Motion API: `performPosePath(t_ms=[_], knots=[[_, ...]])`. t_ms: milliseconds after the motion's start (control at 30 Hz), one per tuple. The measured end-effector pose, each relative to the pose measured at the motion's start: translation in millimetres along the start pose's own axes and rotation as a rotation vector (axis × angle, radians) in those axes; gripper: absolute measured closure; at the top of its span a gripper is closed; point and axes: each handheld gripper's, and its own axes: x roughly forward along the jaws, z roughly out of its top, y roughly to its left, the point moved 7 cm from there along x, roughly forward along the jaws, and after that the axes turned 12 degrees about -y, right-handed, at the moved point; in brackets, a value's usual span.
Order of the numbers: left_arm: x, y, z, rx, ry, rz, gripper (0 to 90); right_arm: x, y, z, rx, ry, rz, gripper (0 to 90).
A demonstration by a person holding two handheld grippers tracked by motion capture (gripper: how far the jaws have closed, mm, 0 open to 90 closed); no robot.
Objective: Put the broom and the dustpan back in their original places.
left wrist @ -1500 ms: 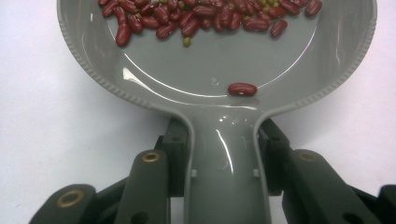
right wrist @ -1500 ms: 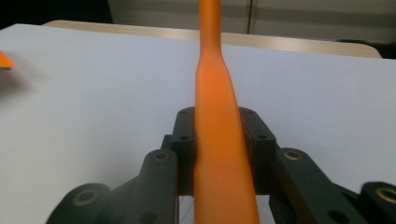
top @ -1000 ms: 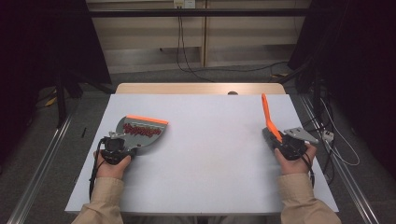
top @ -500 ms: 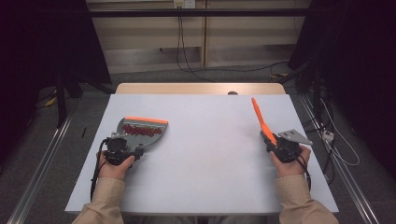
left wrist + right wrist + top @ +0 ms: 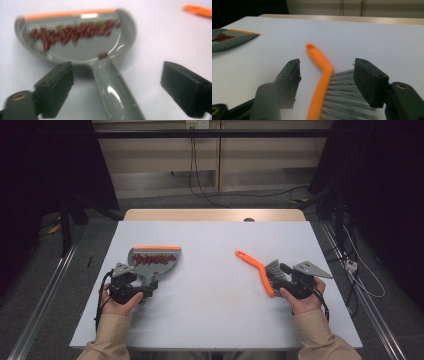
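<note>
White table (image 5: 210,320), bare apart from two tools; no readable writing on anything. Wooden edge (image 5: 210,214) runs along the far side, with cables on the floor beyond.

Grey dustpan (image 5: 152,260) lies flat at the left, orange lip facing far, red beans (image 5: 150,260) heaped against that lip. Its handle points near, running between the spread jaws of the left gripper (image 5: 120,90), which do not clamp it.

Orange brush (image 5: 257,270) lies on the table at the right, handle pointing far-left, grey bristles (image 5: 276,270) toward the right gripper (image 5: 327,82). Jaws apart, one each side of the brush, not pinching.
</note>
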Motion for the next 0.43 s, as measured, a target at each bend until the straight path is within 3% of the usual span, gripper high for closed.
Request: performPosePath(t_ms=[100, 200, 433], knots=[[-6.4, -3.3, 3.7, 0.034, -0.052, -0.068, 8.4, -4.2, 8.1, -1.9, -0.032, 0.007, 0.060, 27.1], [-10.0, -5.5, 2.5, 0.058, -0.068, -0.105, 6.8, -8.7, 12.4, -4.2, -0.043, 0.012, 0.099, 24.0], [-6.9, -7.0, 1.6, 0.071, -0.069, -0.125, 6.8, -14.4, 12.1, -9.9, -0.050, 0.021, 0.125, 20.4]])
